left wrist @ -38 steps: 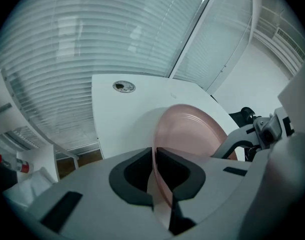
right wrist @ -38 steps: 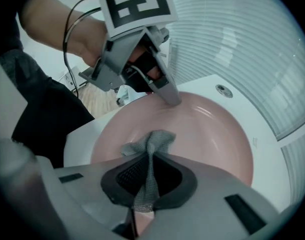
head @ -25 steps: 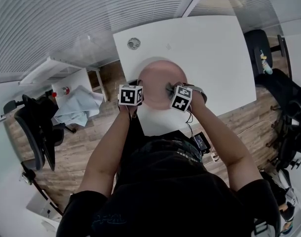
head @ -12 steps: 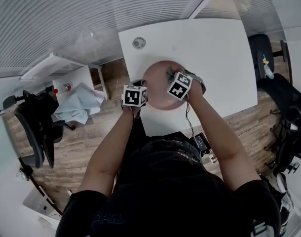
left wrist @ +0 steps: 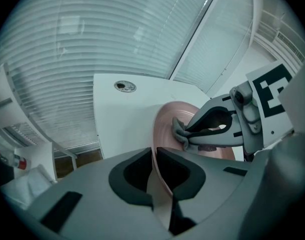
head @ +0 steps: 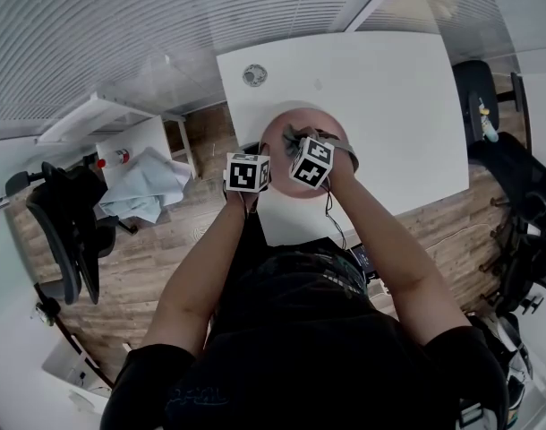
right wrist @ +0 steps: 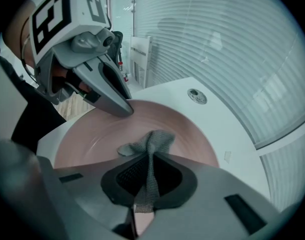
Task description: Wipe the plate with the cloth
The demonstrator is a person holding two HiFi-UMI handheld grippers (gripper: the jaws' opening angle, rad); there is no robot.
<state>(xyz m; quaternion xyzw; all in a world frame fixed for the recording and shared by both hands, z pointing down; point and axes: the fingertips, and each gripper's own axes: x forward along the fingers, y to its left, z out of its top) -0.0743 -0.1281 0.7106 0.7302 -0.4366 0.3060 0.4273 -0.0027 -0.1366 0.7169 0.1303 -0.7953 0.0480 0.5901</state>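
Plate (right wrist: 92, 134) rim pinched by left gripper (left wrist: 153, 159) for steadying; cloth (right wrist: 153, 140) clamped in right gripper (right wrist: 148, 159), pressed onto plate face for wiping.

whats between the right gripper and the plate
The grey cloth. It is pinched in the right gripper, and its bunched end lies against the plate. The right gripper view shows this best.
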